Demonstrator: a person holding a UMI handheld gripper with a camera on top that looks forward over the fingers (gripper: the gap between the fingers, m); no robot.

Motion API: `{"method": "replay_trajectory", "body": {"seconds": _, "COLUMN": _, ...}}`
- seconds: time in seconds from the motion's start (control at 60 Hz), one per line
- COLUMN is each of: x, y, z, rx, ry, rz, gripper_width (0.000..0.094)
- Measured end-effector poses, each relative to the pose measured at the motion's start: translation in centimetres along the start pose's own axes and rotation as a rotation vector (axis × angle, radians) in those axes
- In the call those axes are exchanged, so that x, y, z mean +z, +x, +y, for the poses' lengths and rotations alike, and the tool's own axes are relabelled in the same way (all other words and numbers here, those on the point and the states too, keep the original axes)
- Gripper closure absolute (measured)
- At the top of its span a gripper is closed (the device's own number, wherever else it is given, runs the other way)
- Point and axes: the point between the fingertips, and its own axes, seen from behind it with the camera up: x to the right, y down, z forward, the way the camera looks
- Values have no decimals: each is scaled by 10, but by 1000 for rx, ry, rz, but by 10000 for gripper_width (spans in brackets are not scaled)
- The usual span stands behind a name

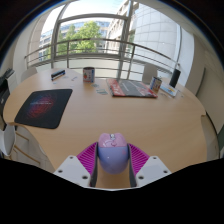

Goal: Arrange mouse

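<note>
Wooden table, mouse gripped between jaws

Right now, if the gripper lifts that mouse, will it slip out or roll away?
Probably not roll: the mouse looks low and rounded on top, with no cord showing to tug it. It sits between the gripper fingers, whose pads look close against its sides. Its smooth shell might slip a little. It looks small, so likely light, and stiff rather than floppy.

Wooden table, dark mat, open laptop, small can, balcony railing
</note>
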Motion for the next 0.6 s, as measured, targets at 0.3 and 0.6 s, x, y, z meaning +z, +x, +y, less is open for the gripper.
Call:
{"method": "replay_trajectory", "body": {"seconds": 0.3, "x": -73, "y": -52, "z": -217, "rx": 123, "ry": 312, "rz": 121, "gripper_width": 493}}
{"method": "replay_trajectory", "body": {"seconds": 0.6, "x": 18, "y": -273, "z": -224, "rx": 47, "ry": 208, "rz": -152, "gripper_width": 496}}
